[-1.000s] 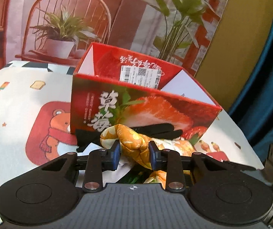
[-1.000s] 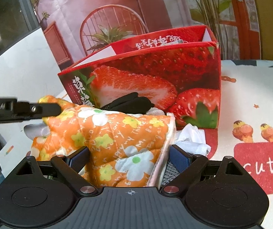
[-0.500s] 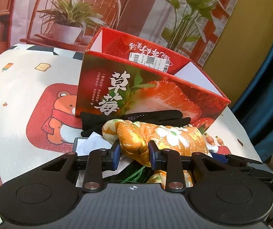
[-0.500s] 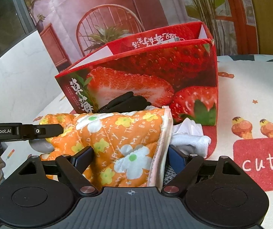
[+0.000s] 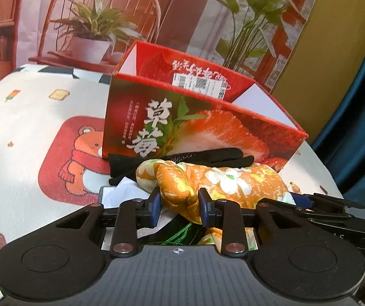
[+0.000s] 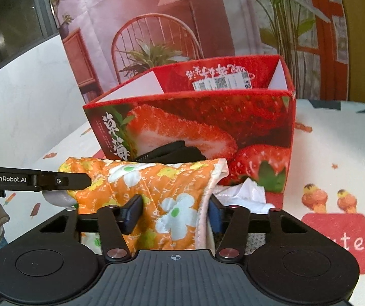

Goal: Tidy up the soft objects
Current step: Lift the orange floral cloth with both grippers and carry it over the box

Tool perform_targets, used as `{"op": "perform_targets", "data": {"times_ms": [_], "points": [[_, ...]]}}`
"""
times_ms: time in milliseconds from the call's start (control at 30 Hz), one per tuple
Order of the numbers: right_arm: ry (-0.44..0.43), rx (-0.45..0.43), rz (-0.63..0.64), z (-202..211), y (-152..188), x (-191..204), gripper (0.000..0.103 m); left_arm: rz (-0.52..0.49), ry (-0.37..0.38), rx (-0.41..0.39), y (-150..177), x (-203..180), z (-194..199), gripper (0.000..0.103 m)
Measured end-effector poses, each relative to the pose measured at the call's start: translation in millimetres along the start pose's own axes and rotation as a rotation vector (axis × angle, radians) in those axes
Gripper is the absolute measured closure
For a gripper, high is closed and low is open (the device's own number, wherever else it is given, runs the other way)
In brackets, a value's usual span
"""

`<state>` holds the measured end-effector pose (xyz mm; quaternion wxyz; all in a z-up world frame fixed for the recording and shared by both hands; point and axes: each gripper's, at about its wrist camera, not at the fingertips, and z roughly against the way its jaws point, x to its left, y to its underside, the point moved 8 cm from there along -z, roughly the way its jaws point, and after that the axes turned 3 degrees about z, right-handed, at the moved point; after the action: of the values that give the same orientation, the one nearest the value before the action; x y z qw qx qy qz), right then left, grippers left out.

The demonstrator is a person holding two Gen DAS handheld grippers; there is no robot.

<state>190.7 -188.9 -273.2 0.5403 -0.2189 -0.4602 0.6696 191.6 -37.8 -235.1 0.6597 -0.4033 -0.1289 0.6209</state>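
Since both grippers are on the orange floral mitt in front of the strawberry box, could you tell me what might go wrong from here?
1. The right gripper is closing on the orange floral mitt near its cuff edge, which might slip out.
2. The black glove and white cloth lie against the mitt and may drag along.
3. The strawberry box stands close behind; a low lift could knock it.

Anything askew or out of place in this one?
Nothing damaged. The soft things lie heaped outside the strawberry box: orange mitt, black gloves, white cloth.
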Motion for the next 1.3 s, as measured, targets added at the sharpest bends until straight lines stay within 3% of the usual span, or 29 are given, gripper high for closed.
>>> {"op": "perform_targets", "data": {"times_ms": [100, 200, 333, 600, 867, 1133, 1300], "points": [[0.000, -0.021, 0.014, 6, -4, 0, 0.063, -0.018, 0.009, -0.028, -5, -4, 7, 0.072], [0.004, -0.045, 0.013, 11, -10, 0, 0.078, -0.044, 0.019, -0.068, -12, -10, 17, 0.073], [-0.023, -0.068, 0.019, 19, -16, 2, 0.087, -0.077, 0.035, -0.120, -20, -19, 30, 0.073], [-0.045, -0.126, 0.039, 35, -34, 10, 0.091, -0.096, 0.052, -0.196, -37, -26, 53, 0.073], [-0.070, -0.221, 0.086, 52, -83, 16, 0.091, -0.142, 0.072, -0.294, -86, -41, 71, 0.073], [-0.037, -0.252, 0.145, 31, -143, 5, 0.091, -0.157, 0.072, -0.320, -145, -50, 45, 0.073], [0.002, -0.222, 0.138, -7, -179, -11, 0.091, -0.227, -0.005, -0.324, -178, -50, 6, 0.073]]}}
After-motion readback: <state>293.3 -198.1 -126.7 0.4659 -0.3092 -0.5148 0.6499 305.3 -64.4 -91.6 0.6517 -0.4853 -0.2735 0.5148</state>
